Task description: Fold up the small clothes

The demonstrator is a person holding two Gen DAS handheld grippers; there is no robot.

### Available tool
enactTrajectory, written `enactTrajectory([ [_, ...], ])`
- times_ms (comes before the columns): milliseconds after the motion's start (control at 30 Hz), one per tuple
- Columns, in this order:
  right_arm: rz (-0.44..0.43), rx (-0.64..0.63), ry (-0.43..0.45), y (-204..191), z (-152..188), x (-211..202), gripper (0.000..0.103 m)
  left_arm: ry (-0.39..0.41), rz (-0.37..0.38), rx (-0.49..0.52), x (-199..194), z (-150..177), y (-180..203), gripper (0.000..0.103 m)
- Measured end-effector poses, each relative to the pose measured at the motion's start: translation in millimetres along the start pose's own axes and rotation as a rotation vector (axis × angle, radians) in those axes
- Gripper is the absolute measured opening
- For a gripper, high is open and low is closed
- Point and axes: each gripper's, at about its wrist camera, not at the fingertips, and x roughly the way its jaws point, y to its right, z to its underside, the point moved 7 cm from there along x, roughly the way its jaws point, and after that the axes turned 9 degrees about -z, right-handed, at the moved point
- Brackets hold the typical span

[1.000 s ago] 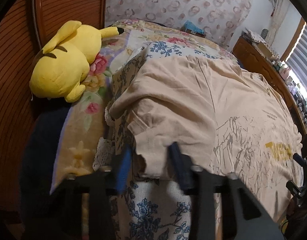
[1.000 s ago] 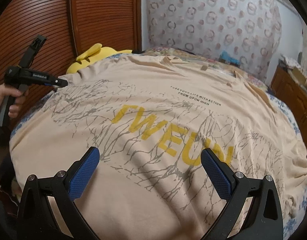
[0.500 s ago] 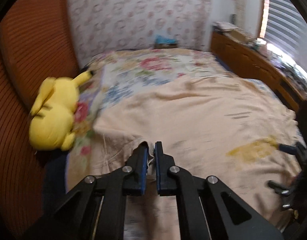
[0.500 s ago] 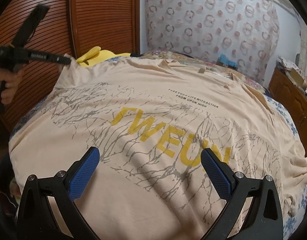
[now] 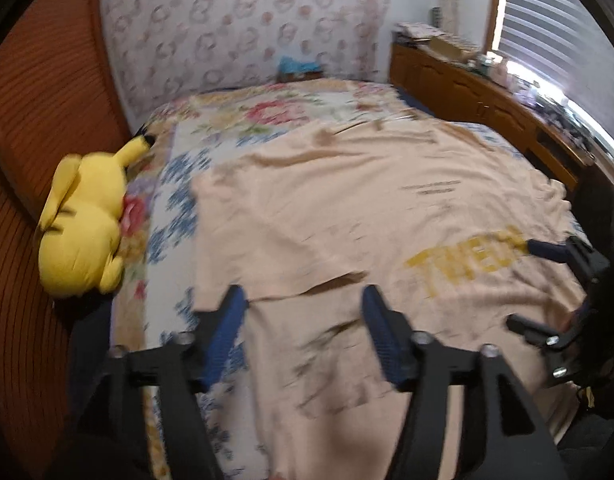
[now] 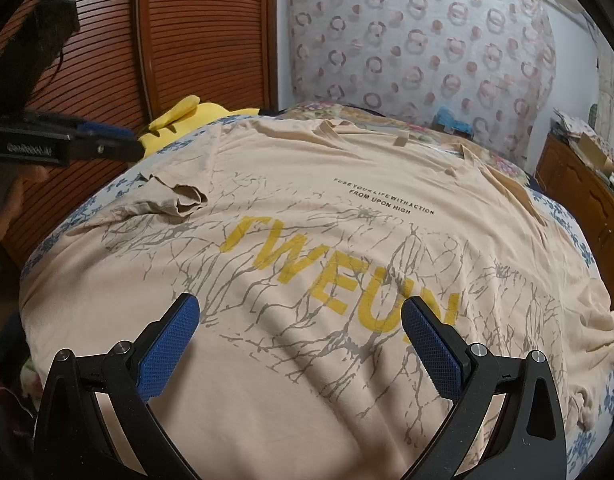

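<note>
A beige T-shirt (image 6: 307, 240) with yellow letters and a grey branch print lies spread over the bed. Its left sleeve (image 6: 175, 198) is folded inward onto the chest, a little crumpled. The same T-shirt (image 5: 347, 216) fills the left wrist view. My left gripper (image 5: 303, 300) hovers above the folded sleeve edge with its jaws opening and nothing between them; the left gripper (image 6: 119, 140) also shows at the left of the right wrist view. My right gripper (image 6: 299, 312) stands open over the shirt's lower print, holding nothing.
A yellow plush toy (image 5: 83, 232) lies at the bed's left edge by the ribbed wooden wall (image 6: 203, 40). The floral bedspread (image 5: 267, 112) runs to a patterned curtain. A wooden cabinet (image 5: 487, 92) with clutter stands along the right side.
My left gripper shut on the sleeve, lifted it up and over onto the shirt, then let go and opened. The sleeve now lies folded inward. The right gripper kept still.
</note>
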Motion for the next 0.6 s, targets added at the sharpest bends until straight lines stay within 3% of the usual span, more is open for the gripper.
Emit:
enactTrajectory([
  [333,-0.011,0.009,-0.009,0.4,1.3,1.7,0.103,-0.110,-0.054,-0.067,44.0,47.2,-35.6,0.064],
  [533,-0.049,-0.002,-0.012,-3.4,-2.4,0.2,0.103,-0.050,-0.053,-0.070,40.3,51.4,-36.6,0.067],
  [600,-0.071,0.000,-0.012,-3.7,-6.8,0.2,0.103,-0.008,-0.060,-0.080,38.5,54.2,-37.6,0.073],
])
